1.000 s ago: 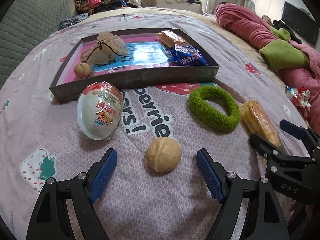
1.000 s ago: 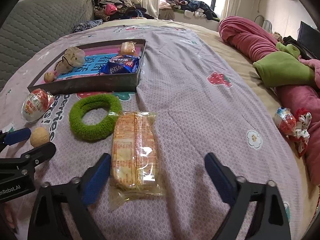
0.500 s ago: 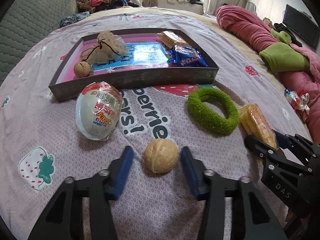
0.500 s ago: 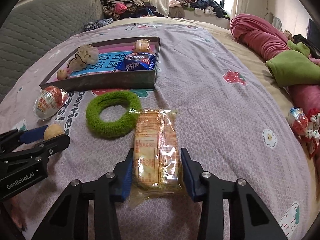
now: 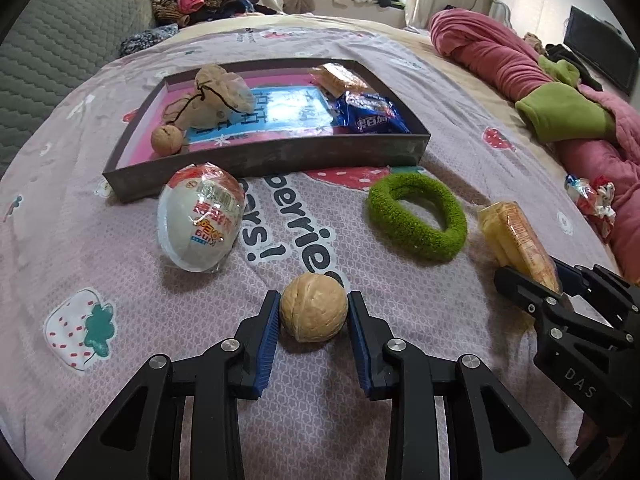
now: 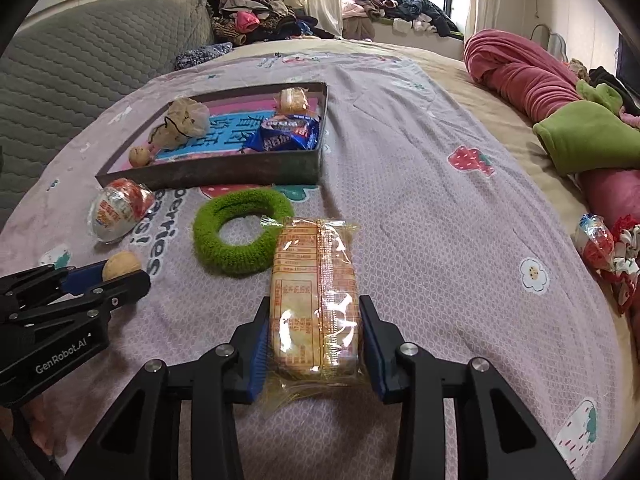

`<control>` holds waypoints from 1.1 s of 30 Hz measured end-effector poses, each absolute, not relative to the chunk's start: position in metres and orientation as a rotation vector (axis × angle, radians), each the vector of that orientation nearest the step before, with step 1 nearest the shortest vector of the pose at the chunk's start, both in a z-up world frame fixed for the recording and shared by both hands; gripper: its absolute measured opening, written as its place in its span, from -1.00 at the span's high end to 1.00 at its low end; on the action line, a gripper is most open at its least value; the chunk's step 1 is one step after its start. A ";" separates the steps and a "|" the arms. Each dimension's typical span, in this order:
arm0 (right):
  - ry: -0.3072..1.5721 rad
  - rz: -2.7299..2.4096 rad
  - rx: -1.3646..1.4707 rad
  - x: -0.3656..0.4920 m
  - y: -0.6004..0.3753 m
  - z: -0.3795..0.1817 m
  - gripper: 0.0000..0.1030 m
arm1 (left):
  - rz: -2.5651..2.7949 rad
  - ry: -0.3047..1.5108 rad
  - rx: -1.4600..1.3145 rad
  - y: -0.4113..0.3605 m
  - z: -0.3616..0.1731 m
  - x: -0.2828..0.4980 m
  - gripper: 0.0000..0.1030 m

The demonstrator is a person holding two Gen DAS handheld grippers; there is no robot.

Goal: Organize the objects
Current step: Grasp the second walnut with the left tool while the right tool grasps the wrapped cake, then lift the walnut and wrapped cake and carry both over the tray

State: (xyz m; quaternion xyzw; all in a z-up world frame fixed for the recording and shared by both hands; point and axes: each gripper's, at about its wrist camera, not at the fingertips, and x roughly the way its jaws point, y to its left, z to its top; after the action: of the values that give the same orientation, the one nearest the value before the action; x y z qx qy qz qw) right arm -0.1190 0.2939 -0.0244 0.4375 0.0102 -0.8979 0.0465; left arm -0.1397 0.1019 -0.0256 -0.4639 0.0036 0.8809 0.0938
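Note:
My left gripper (image 5: 313,320) is shut on a tan walnut (image 5: 313,306) that rests on the bedspread. My right gripper (image 6: 314,332) is shut on a clear-wrapped cracker packet (image 6: 314,296) lying lengthwise between its pads. A dark shallow box (image 5: 280,158) stands further back, holding a second walnut (image 5: 166,140), a cloth pouch (image 5: 218,96), a blue snack pack (image 5: 370,114) and a wrapped biscuit (image 5: 338,76). A wrapped toy egg (image 5: 200,222) and a green fuzzy ring (image 5: 416,216) lie in front of the box.
A rolled pink blanket with green lining (image 6: 576,128) runs along the bed's right side. Wrapped candies (image 6: 600,240) lie next to it. A grey quilted headboard (image 6: 80,68) is at the left, and piled clothes (image 6: 260,20) at the back.
Both grippers went from wide open to shut, the left onto the walnut and the right onto the cracker packet, after moving forward around them.

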 end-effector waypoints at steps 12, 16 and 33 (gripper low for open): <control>0.030 -2.730 1.272 -0.100 0.291 -0.003 0.22 | 2.662 0.025 -1.336 0.091 0.000 -0.117 0.34; 0.042 -2.735 1.239 -0.093 0.286 0.005 0.22 | 2.681 0.029 -1.328 0.086 0.007 -0.106 0.34; 0.091 -2.717 1.110 -0.072 0.258 0.037 0.22 | 2.760 0.015 -1.281 0.054 0.036 -0.084 0.34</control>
State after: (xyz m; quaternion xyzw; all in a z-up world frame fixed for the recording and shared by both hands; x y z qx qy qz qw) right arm -0.0720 0.2578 0.0374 0.3760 0.0307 -0.9204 0.1027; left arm -0.0835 0.0539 0.0356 -0.4204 0.0049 0.9060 0.0494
